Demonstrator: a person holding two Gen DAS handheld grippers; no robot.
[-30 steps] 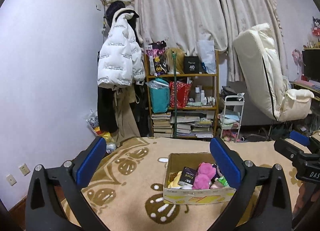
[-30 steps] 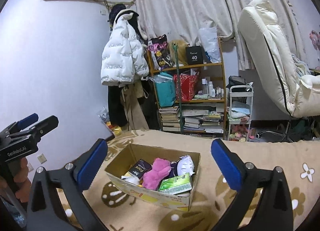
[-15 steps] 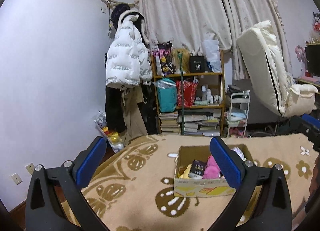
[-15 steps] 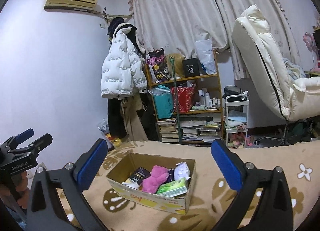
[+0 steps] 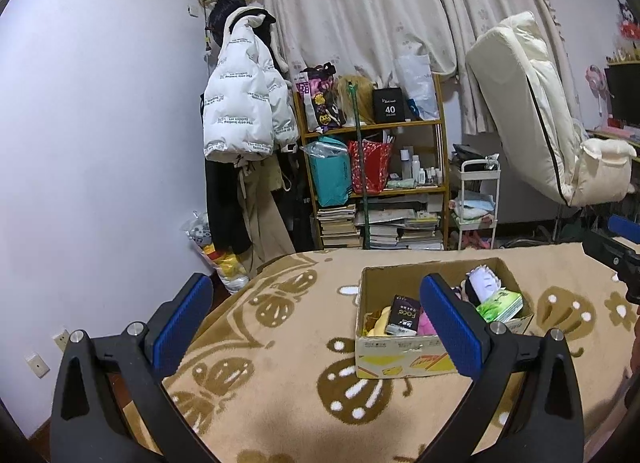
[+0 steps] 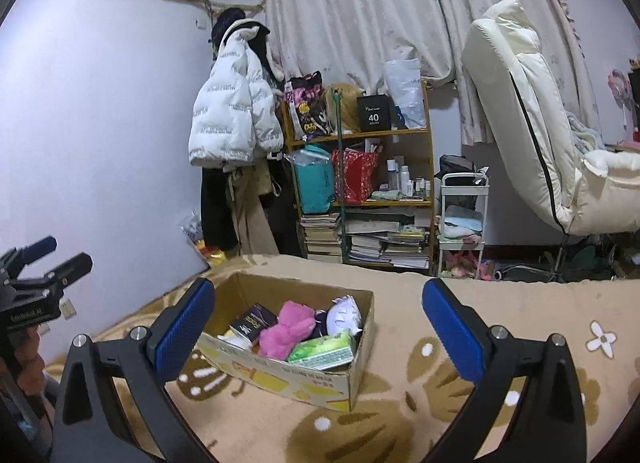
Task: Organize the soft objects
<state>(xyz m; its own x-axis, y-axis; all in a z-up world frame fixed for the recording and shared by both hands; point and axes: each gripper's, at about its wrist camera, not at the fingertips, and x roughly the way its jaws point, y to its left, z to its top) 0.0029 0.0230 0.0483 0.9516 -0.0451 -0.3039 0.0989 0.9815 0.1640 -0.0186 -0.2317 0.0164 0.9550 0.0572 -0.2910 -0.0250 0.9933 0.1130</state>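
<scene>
An open cardboard box (image 5: 404, 351) (image 6: 320, 377) sits on a tan patterned blanket (image 5: 280, 343). It holds a pink plush (image 6: 286, 329), a white-faced doll (image 6: 344, 315), a green tissue pack (image 6: 324, 351), a dark "Face" packet (image 5: 405, 315) and a yellow soft item (image 5: 378, 325). My left gripper (image 5: 316, 319) is open and empty, above the blanket to the box's left. My right gripper (image 6: 318, 323) is open and empty, held above and in front of the box.
A cluttered wooden shelf (image 5: 376, 183) with books and bags stands at the back. A white puffer jacket (image 5: 244, 103) hangs on the left wall. A cream recliner (image 5: 540, 115) leans at the right, beside a small white cart (image 5: 476, 203).
Both grippers have risen and pulled back a little, so the box sits lower and farther to the right in the left view. Both stay open and empty.
</scene>
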